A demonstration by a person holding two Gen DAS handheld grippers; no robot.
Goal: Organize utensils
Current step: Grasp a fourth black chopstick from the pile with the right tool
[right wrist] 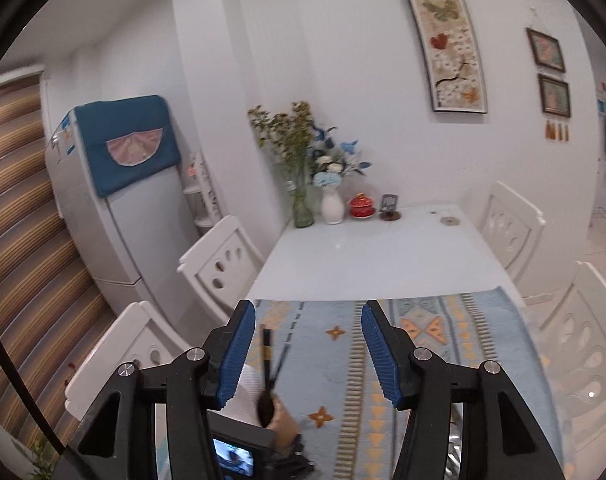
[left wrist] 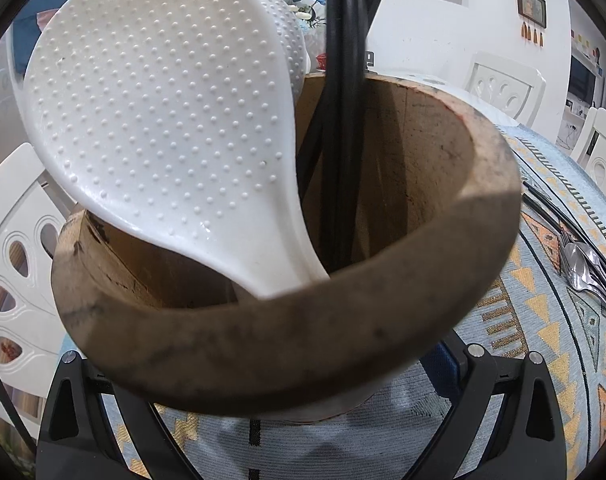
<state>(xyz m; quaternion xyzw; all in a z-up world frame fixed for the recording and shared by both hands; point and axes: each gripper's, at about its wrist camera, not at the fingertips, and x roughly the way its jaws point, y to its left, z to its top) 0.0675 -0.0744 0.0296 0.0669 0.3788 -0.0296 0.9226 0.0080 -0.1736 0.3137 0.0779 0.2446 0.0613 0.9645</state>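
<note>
1. My left gripper (left wrist: 299,408) reaches along both sides of the base of the wooden utensil holder (left wrist: 287,344), which stands on the patterned table runner (left wrist: 543,320) and sits between my fingers. Whether the pads actually press on it, I cannot tell — the holder hides them.
2. Inside the holder stand two white dimpled rice paddles (left wrist: 159,140), one behind the other, their blades leaning to the left, and a bundle of black chopsticks (left wrist: 345,120) that rises upright past the rim.
3. To the right on the runner lie loose metal spoons (left wrist: 583,270), well apart from the holder.
4. My right gripper (right wrist: 309,354) hangs above the runner (right wrist: 343,360) with its blue pads (right wrist: 237,352) spread apart and nothing between them.
5. Seen from my right wrist, the holder (right wrist: 281,420) sits low and left, beside my left finger, chopsticks (right wrist: 267,360) poking out — blurred.
6. Farther off on the white table (right wrist: 363,256) stand flower vases (right wrist: 331,204).
</note>
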